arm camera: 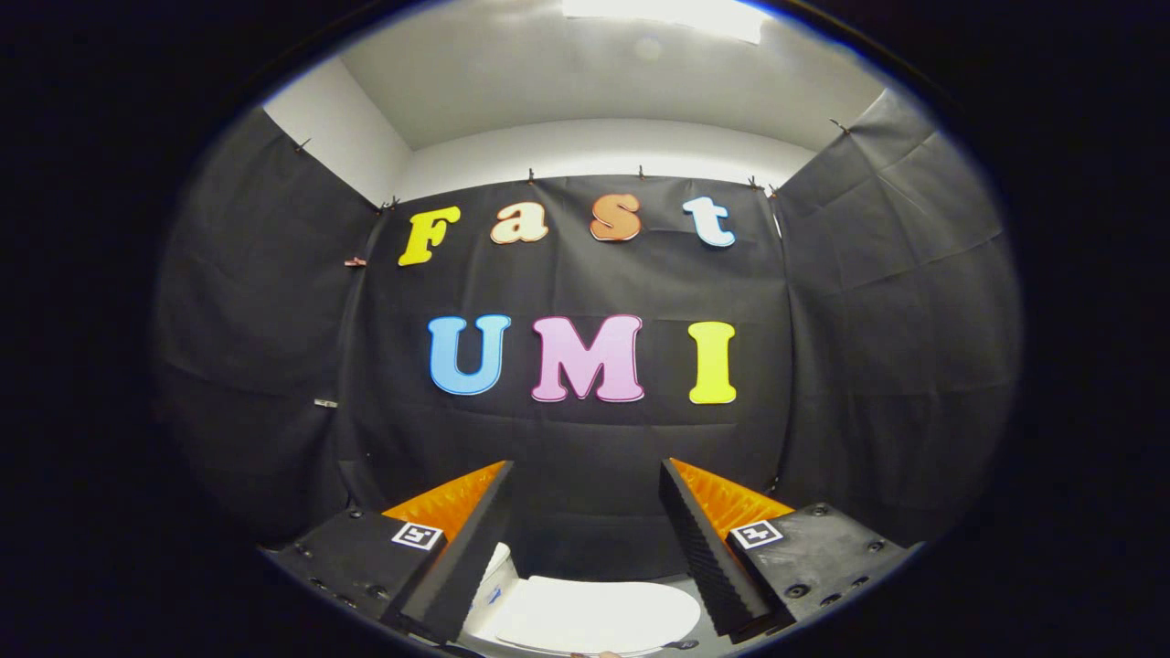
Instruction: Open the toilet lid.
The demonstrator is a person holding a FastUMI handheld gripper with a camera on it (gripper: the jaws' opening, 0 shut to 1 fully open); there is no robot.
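- The tool [585, 539] is hanging wide open, its two fingers [457, 567] spread well apart and gripping nothing.
- Each finger is showing a black ribbed pad on its inner face, an orange ribbed side, and a black base block carrying a small square marker [418, 535].
- The toilet lid [599, 617] is lying low in the gap between the fingers, white and apparently shut flat, though so little of it is showing that I cannot be sure.
- A white part of the toilet [496, 571] is peeking out just beside the left finger, behind the lid.
- Black cloth [585, 439] is draping the booth's back wall beyond the fingers, and more of it is covering both side walls, pinned along the top with small clips [355, 262].
- Above the cloth, white wall [594, 146] and ceiling are showing, with a bright light panel [663, 16] glowing overhead.
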